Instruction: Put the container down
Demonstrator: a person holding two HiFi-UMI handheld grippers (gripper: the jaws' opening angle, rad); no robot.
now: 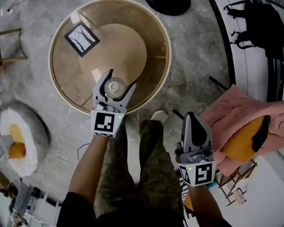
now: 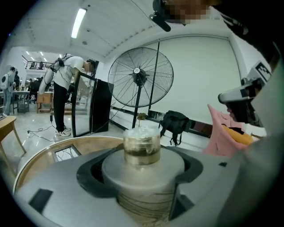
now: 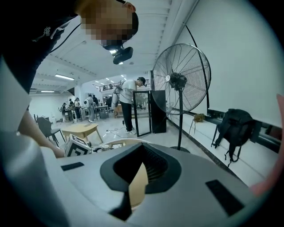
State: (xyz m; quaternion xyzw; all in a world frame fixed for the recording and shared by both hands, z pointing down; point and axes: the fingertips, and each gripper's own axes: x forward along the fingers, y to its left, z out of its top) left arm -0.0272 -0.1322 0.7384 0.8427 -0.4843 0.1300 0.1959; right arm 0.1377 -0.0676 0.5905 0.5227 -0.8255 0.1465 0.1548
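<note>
A round container (image 1: 114, 87) with a pale lid and a small clear cap sits between the jaws of my left gripper (image 1: 121, 79), which is shut on it over the near edge of a round wooden table (image 1: 66, 76). In the left gripper view the container (image 2: 143, 165) fills the space between the grey jaws, its clear cap uppermost and its ribbed body below. My right gripper (image 1: 193, 117) hangs lower right, beside the person's leg, jaws together with nothing in them. In the right gripper view, the right gripper (image 3: 141, 148) shows its grey jaws meeting.
A framed picture (image 1: 81, 39) lies on the table's far left. To the left stands a white round cushion (image 1: 19, 138); to the right lies pink cloth (image 1: 235, 112) around an orange pillow. A standing fan (image 2: 140, 84), a black backpack (image 1: 255, 23) and a bending person (image 2: 64, 88) are behind.
</note>
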